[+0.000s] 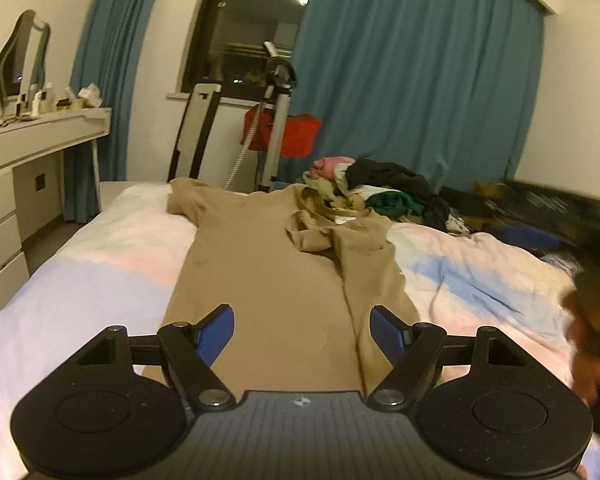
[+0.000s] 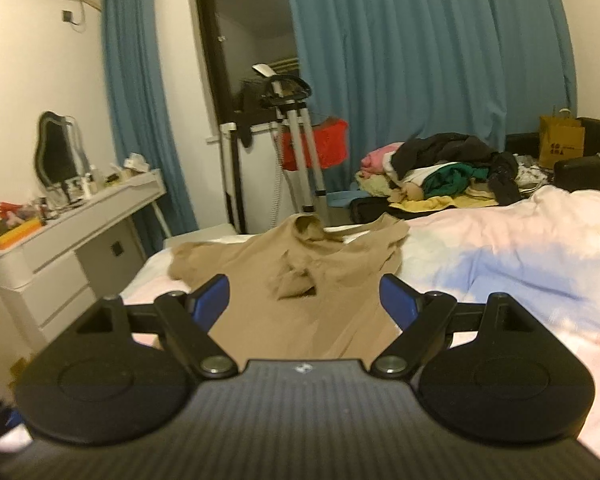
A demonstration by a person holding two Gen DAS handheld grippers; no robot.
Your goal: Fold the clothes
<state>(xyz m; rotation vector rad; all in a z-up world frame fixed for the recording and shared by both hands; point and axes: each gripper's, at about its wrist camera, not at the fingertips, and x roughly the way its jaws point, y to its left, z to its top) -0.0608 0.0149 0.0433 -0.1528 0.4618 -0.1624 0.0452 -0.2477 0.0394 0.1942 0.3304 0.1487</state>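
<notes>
Blue-padded fingers of the left gripper [image 1: 302, 330] fill the bottom of the left wrist frame, spread wide and grasping nothing, above the lower hem of a tan long-sleeved garment [image 1: 272, 280] that lies lengthwise on the bed [image 1: 100, 264], running from the bottom centre up to mid-frame. One sleeve is folded across the chest, bunched right of centre; the other sleeve reaches toward the upper left. At the right edge a blurred hand [image 1: 584, 344] shows over the pastel sheet. Beyond the garment, right of centre, sits a pile of mixed clothes [image 1: 384, 188]. In the right wrist frame the right gripper [image 2: 304, 300] is likewise released, fingers apart over the same garment [image 2: 300, 312], with the clothes pile [image 2: 452, 168] at upper right and a white dresser [image 2: 76, 248] at left
</notes>
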